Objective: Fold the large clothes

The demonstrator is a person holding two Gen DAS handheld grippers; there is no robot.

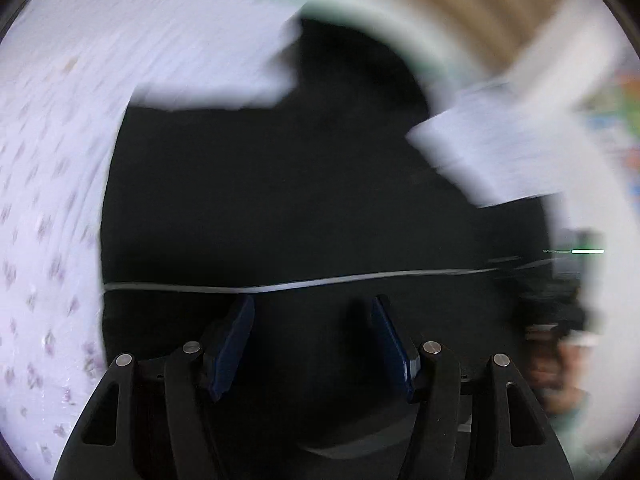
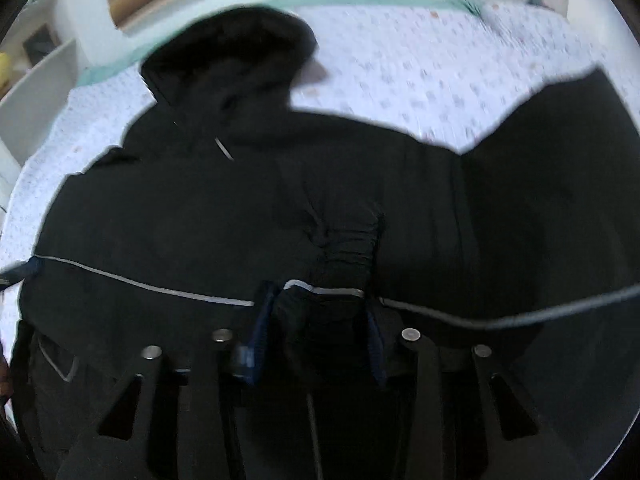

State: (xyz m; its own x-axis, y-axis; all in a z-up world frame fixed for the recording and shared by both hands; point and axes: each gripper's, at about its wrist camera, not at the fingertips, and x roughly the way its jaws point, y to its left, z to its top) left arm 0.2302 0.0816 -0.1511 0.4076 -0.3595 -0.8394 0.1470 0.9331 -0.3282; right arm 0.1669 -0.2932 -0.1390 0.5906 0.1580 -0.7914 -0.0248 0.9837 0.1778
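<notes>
While the left claw gapes above the black jacket, the right claw pinches its piped edge

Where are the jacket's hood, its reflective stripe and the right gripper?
hood (image 2: 236, 52): right wrist view, middle of the hood's dark fabric.
reflective stripe (image 2: 160, 287): right wrist view, on the pale line left of the gripper.
right gripper (image 2: 318, 320): right wrist view, midway between its fingertips, on bunched fabric.

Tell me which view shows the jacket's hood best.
The right wrist view. There the hood shows whole at the top of the black jacket, lying on the bedsheet. The left wrist view is blurred and shows only dark fabric with a pale stripe; no hood can be made out.
</notes>
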